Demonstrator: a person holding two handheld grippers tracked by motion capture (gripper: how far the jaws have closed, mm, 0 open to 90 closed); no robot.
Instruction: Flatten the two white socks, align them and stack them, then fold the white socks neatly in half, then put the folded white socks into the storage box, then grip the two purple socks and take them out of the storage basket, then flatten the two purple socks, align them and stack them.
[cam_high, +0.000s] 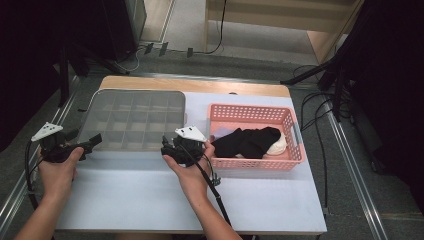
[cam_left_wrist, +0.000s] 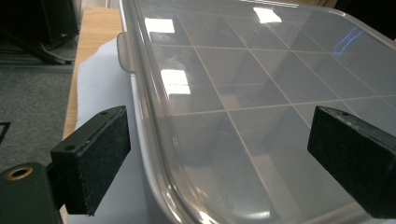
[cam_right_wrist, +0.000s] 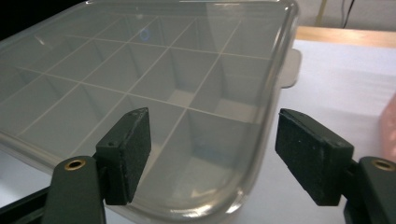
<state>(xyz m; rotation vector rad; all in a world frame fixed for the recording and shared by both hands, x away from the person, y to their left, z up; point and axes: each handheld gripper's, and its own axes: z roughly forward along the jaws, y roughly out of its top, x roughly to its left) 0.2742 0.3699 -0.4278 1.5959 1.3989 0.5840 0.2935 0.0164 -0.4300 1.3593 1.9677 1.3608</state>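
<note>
A grey see-through box (cam_high: 132, 120) with a closed lid and several compartments lies at the back left of the white table sheet. My left gripper (cam_high: 95, 139) is at its near left corner, my right gripper (cam_high: 164, 143) at its near right corner. Seen from the left gripper (cam_left_wrist: 219, 158), the jaws stand wide on either side of the box's rounded corner (cam_left_wrist: 159, 186) and the pads do not press on it. The right gripper (cam_right_wrist: 215, 154) is just as open, its jaws astride the box's other near corner (cam_right_wrist: 233, 182).
A pink basket (cam_high: 295, 150) stands right of the box with black cloth (cam_high: 250, 140) and a white piece (cam_high: 277, 146) inside. Each short side of the lid has a small tab (cam_left_wrist: 123, 51). Bare white sheet (cam_high: 150, 195) lies in front of the hands.
</note>
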